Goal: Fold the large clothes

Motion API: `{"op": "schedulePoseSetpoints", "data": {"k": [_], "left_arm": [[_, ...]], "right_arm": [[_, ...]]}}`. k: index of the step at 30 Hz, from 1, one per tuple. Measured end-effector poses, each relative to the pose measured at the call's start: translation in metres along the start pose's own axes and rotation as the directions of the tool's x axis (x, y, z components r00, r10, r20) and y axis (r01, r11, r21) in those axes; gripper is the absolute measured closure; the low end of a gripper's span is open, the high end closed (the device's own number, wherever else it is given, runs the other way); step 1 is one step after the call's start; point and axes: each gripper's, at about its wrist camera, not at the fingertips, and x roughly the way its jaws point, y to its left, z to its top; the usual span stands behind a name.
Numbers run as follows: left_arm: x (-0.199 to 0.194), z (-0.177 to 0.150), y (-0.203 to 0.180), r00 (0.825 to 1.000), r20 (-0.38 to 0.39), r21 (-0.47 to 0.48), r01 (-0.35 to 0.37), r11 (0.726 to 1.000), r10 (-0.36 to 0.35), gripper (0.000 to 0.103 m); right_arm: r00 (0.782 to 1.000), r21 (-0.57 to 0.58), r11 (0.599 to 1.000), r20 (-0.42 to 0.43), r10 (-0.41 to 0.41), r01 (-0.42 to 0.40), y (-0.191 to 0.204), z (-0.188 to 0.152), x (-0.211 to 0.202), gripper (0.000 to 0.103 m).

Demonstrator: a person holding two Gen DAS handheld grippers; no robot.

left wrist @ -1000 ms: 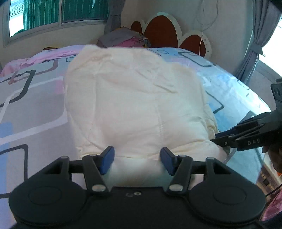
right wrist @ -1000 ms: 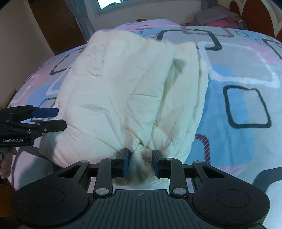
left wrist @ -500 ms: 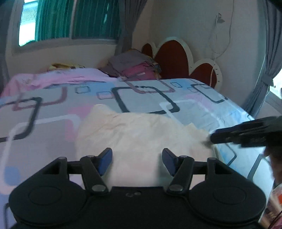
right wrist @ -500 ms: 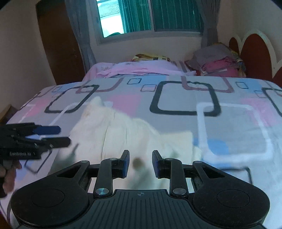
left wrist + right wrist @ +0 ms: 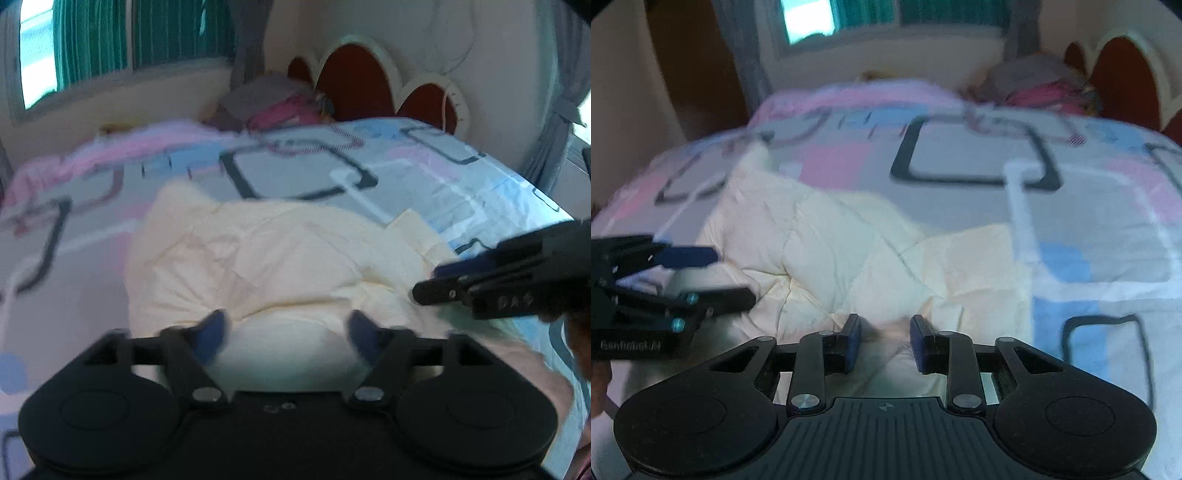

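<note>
Two grippers work over one bed (image 5: pixel 424 173), whose sheet of grey, pink and blue squares fills both views, headboard (image 5: pixel 354 81) at its far end. On the bed's near part, close to the edge where the person stands, lies the garment (image 5: pixel 266 258), a large cream piece, rumpled and bunched, with a flat flap (image 5: pixel 413 225) reaching toward the headboard side. Being spread on the bed gives it a broad, soft support for folding, though the creases suggest it needs smoothing first.

A pile of clothes (image 5: pixel 269 103) sits at the far edge near the headboard, well apart from the work.

The left gripper (image 5: pixel 284 328) hangs over the garment's near edge with its fingers (image 5: pixel 212 332) spread wide and nothing between them, probably poised to take the hem. The right gripper (image 5: pixel 884 339) is at the near edge too; its fingers (image 5: pixel 853 339) stand closer together, with a bunch of cream cloth rising in the gap, yet blur hides whether the pads press it, so I cannot tell if it pinches. Each gripper shows at the side of the other's view, flanking the garment, likely so both near corners can be lifted together.
</note>
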Motion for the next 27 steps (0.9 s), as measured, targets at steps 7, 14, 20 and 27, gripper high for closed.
{"op": "schedulePoseSetpoints", "data": {"k": [7,14,20,27], "left_arm": [[-0.01,0.019,0.003,0.995,0.093,0.004,-0.033,0.999,0.032,0.026],[0.047,0.052,0.014,1.0,-0.018,-0.064,-0.014,0.998,0.013,0.034],[0.067,0.041,0.007,0.997,-0.072,-0.044,-0.045,0.998,0.041,0.034],[0.011,0.038,0.007,0.999,-0.039,-0.093,-0.023,0.995,0.02,0.031]], "right_arm": [[0.994,-0.016,0.999,0.093,0.049,-0.048,0.003,0.02,-0.016,0.061],[0.998,-0.027,1.0,-0.058,0.007,-0.008,0.006,0.047,0.05,0.065],[0.994,0.045,0.999,-0.107,0.026,-0.021,-0.011,0.03,0.069,0.065],[0.999,0.051,0.998,-0.01,0.043,-0.042,-0.008,0.026,-0.005,0.065]]}}
